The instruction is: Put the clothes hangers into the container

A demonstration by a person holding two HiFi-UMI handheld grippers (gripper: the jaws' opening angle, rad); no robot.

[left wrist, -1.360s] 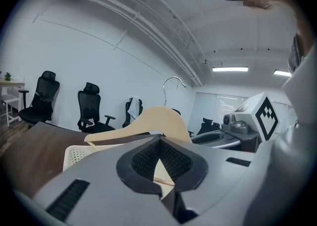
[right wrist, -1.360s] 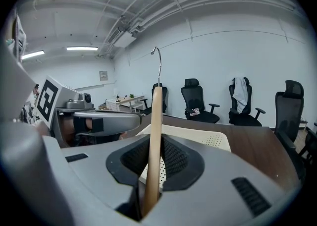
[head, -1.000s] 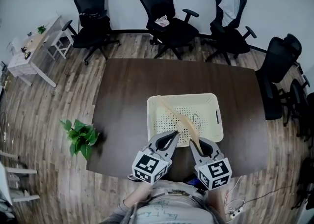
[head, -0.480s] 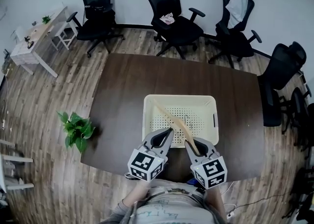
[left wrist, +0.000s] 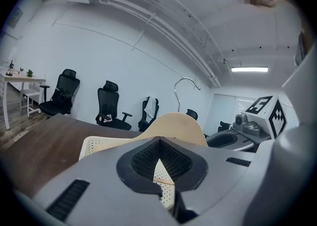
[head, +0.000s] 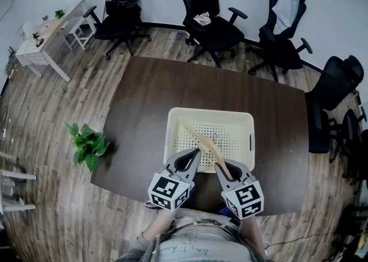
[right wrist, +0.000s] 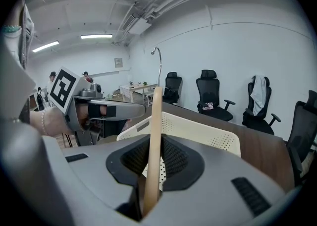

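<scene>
Inside right tool (right wrist: 153,143), wooden hanger (right wrist: 156,106)

The right hand-held gripper (head: 223,167) hides one end of the hanger (head: 202,139).

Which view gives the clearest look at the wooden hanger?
The head view: the hanger shows most of its length over the container. The right gripper view shows it edge-on, clamped by the right gripper; the left gripper view shows its arched top and hook.

The head view looks steeply down on the worktop (head: 149,100) from above. Each gripper view sits low, close behind its own jaws, facing forward across it. All three share the container (head: 208,112).
</scene>
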